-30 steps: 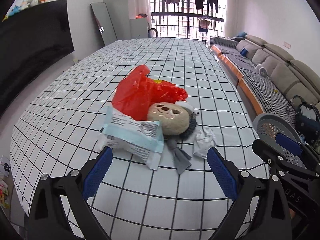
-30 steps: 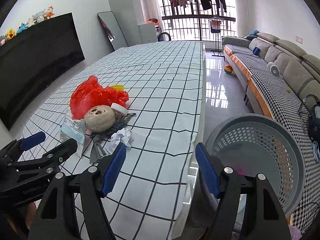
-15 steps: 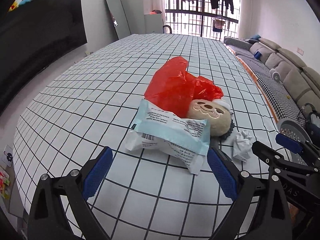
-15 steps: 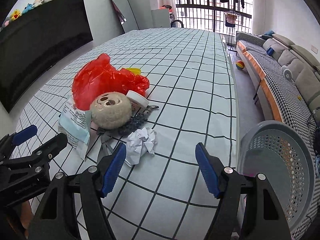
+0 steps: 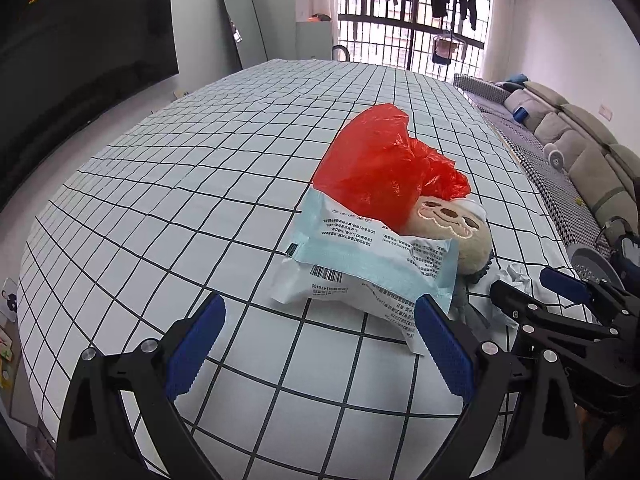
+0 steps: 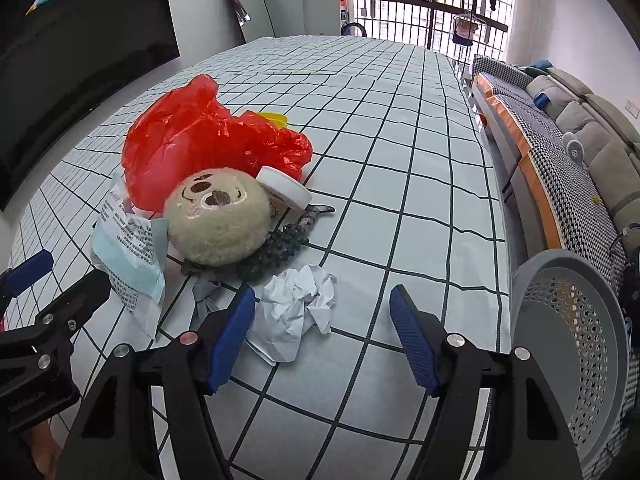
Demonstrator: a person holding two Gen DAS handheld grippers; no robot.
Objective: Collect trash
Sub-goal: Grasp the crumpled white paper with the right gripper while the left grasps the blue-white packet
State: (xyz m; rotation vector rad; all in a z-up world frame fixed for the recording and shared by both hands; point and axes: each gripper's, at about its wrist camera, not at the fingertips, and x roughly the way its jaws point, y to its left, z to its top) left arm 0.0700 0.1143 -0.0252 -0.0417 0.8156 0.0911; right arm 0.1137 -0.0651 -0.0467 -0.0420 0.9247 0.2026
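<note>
A long table (image 5: 168,184) covered in a white cloth with a black grid fills most of both views. It runs toward a barred window (image 5: 404,40) where clothes hang on a line. A tall mirror (image 5: 244,24) leans on the wall beside the window, a large dark screen (image 5: 80,60) lines the wall on one side with small plush figures along its top, and a grey sofa (image 5: 584,148) with a houndstooth throw stands on the other side. A grey perforated basket (image 6: 576,328) sits off the table's edge on the sofa side.

The pile's landmark is a round beige plush toy (image 6: 218,220) with a stitched face. Behind it lies a crumpled red plastic bag (image 6: 200,140), with a scrap of yellow showing past the bag. Against the toy on the screen side rests a pale blue and white wrapper (image 5: 360,268); it carries a barcode and lines of small print too fine to read. A white round lid (image 6: 284,190) touches the toy on the sofa side. In front of the toy, nearest the camera, lies a crumpled white paper ball (image 6: 296,308).

The right gripper (image 6: 322,334) has just been narrowing its jaws, yet they stand apart with nothing pressed; the paper ball lies just ahead of the left-hand fingertip. The left gripper (image 5: 320,344) is spread wide before the wrapper, empty.
</note>
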